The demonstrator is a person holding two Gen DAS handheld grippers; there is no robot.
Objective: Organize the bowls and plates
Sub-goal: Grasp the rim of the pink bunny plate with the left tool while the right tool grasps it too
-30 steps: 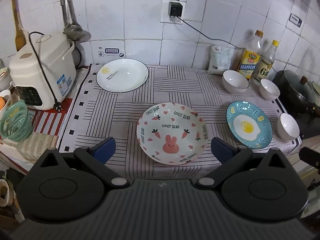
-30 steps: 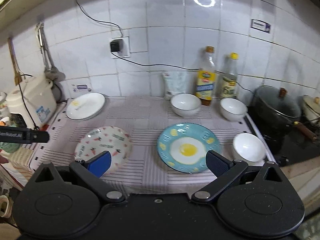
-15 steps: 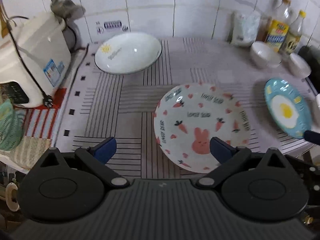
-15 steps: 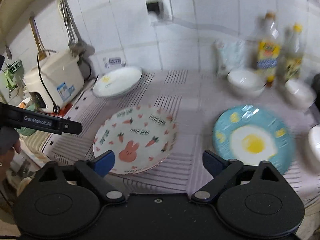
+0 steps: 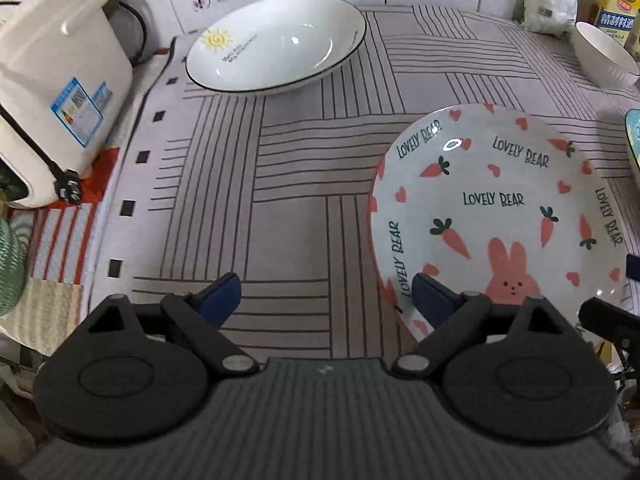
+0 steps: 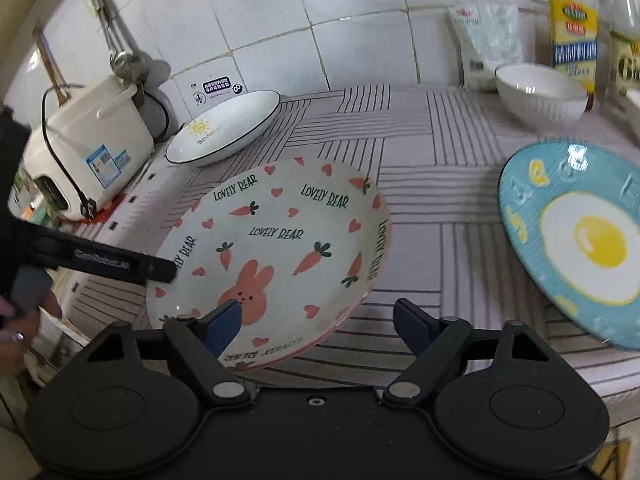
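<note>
A rabbit-and-carrot "Lovely Bear" plate (image 5: 496, 208) lies on the striped cloth; it also shows in the right wrist view (image 6: 276, 248). My left gripper (image 5: 324, 296) is open, its right finger at the plate's left front rim. My right gripper (image 6: 316, 320) is open and straddles the plate's near right rim. A white sun plate (image 5: 276, 42) sits at the back left, also in the right wrist view (image 6: 224, 128). A blue fried-egg plate (image 6: 580, 236) lies at the right. A white bowl (image 6: 540, 94) stands at the back.
A white rice cooker (image 5: 52, 92) with its cord stands at the left, beside the sun plate. Oil bottles (image 6: 574, 20) and a white bag (image 6: 490, 36) line the tiled wall. The left gripper's body (image 6: 104, 266) reaches in from the left in the right wrist view.
Both grippers have moved forward and down toward the rabbit plate. The left one has shifted left of it, the right one has closed in on its near rim. Both stay open.
</note>
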